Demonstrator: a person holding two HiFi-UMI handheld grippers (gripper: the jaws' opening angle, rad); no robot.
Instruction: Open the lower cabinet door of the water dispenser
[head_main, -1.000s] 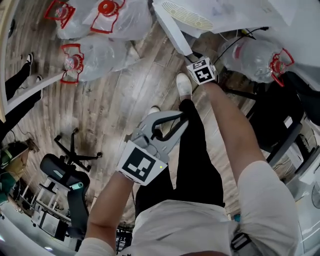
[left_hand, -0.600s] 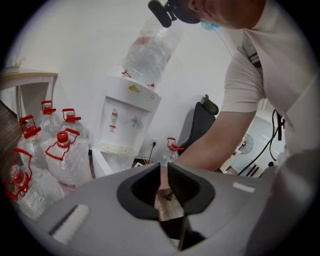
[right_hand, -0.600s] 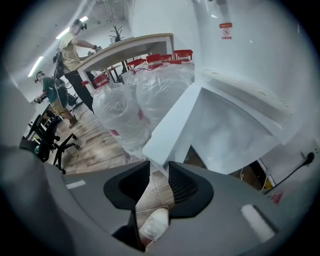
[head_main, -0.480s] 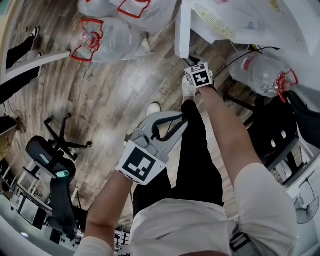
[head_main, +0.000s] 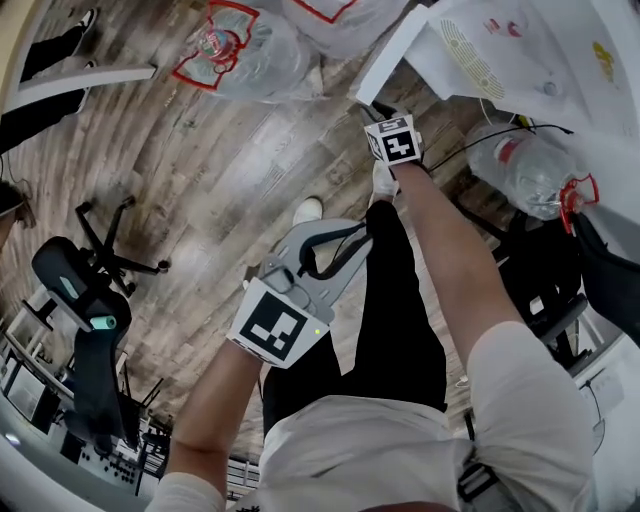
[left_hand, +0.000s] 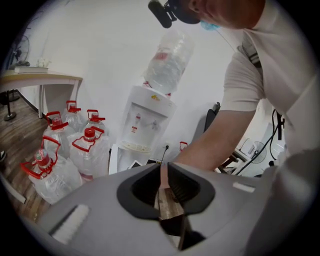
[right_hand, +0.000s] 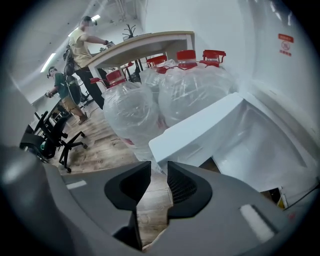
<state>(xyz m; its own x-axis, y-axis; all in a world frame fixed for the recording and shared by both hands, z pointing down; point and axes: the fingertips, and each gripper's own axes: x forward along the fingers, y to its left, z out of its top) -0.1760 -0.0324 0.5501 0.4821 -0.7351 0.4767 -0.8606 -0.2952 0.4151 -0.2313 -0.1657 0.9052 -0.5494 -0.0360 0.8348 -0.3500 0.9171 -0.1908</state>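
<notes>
Over wood floor (head_main: 200, 190), outstretched right gripper (right_hand: 159, 169), jaws just tightened, clamps cabinet door (right_hand: 200, 131); left gripper (left_hand: 164, 172) clenched

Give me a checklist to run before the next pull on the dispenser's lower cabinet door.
1. Lower cabinet door stands swung out from the water dispenser: ok.
2. Right gripper at the door's free edge, jaws just been closing, door corner at their tips; pads pressing on it: cannot tell.
3. Left gripper away from the door, jaws nearly together, nothing between: ok.
4. Swing path: water bottles stand close behind the door: not ok.
</notes>
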